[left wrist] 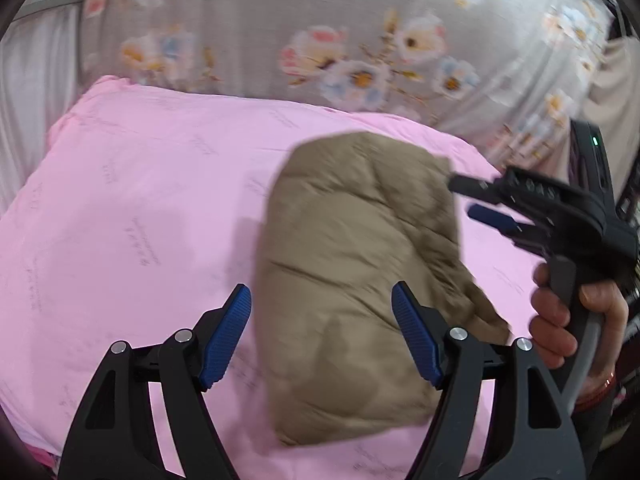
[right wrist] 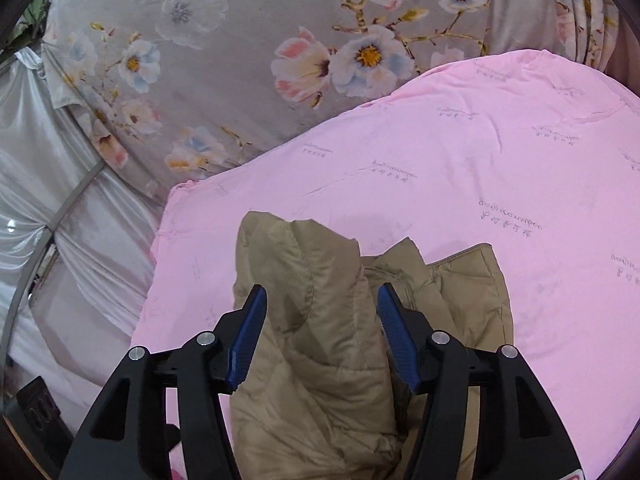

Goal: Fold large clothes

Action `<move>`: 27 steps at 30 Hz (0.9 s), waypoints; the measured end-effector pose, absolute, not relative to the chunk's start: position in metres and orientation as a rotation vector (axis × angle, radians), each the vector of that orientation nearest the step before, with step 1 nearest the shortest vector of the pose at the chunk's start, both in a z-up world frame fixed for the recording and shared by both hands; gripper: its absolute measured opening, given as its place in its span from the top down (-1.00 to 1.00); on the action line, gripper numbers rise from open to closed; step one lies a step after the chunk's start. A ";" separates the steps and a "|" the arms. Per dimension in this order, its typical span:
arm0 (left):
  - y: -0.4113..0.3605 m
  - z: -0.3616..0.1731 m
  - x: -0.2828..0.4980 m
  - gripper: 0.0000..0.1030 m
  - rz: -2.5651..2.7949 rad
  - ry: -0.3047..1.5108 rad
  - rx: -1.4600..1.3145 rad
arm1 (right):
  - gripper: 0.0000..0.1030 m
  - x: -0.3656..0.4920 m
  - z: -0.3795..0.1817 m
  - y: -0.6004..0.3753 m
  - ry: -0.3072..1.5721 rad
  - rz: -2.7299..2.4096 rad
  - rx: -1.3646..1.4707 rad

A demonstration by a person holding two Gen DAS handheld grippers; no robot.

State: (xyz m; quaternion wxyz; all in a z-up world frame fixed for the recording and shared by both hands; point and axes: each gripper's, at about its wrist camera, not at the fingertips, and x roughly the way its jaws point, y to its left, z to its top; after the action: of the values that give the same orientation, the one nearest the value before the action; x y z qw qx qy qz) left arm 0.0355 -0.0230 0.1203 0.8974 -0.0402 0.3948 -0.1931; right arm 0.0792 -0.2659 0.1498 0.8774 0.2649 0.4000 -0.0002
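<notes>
A tan quilted jacket (left wrist: 352,264) lies folded into a compact bundle on a pink sheet (left wrist: 132,200). My left gripper (left wrist: 322,332) is open above the bundle's near end, its blue pads on either side and apart from the cloth. My right gripper (left wrist: 464,200) shows at the right of the left wrist view, held by a hand, jaws open by the bundle's far right edge. In the right wrist view the right gripper (right wrist: 322,328) is open, straddling a raised fold of the jacket (right wrist: 320,320) on the pink sheet (right wrist: 480,160).
A grey floral bedcover (left wrist: 360,40) lies beyond the pink sheet and also shows in the right wrist view (right wrist: 240,60). White satin fabric (right wrist: 60,200) and a grey curved bar (right wrist: 56,216) hang at the left. Dark furniture stands at the far right (left wrist: 624,220).
</notes>
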 end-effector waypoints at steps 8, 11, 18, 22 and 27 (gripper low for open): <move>-0.027 0.124 0.103 -0.36 -0.285 0.808 -0.087 | 0.77 0.102 0.115 -0.274 0.943 0.008 0.673; -0.046 0.125 0.114 -0.36 -0.308 0.812 -0.077 | 0.82 0.074 0.122 -0.291 0.884 -0.048 0.643; -0.119 0.097 0.117 -0.35 -0.421 0.882 -0.006 | 0.82 0.030 0.086 -0.335 0.874 -0.184 0.626; -0.149 0.065 0.120 -0.34 -0.409 0.939 0.036 | 0.80 0.019 0.065 -0.349 0.865 -0.248 0.606; -0.161 0.044 0.118 -0.38 -0.371 0.928 0.070 | 0.72 0.019 0.045 -0.348 0.862 -0.273 0.554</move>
State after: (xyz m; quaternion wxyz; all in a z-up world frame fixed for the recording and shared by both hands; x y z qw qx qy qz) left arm 0.1182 -0.1608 0.0442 0.8771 0.0338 0.4448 -0.1780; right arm 0.0186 -0.3482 0.0450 0.8627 0.2642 0.4111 -0.1300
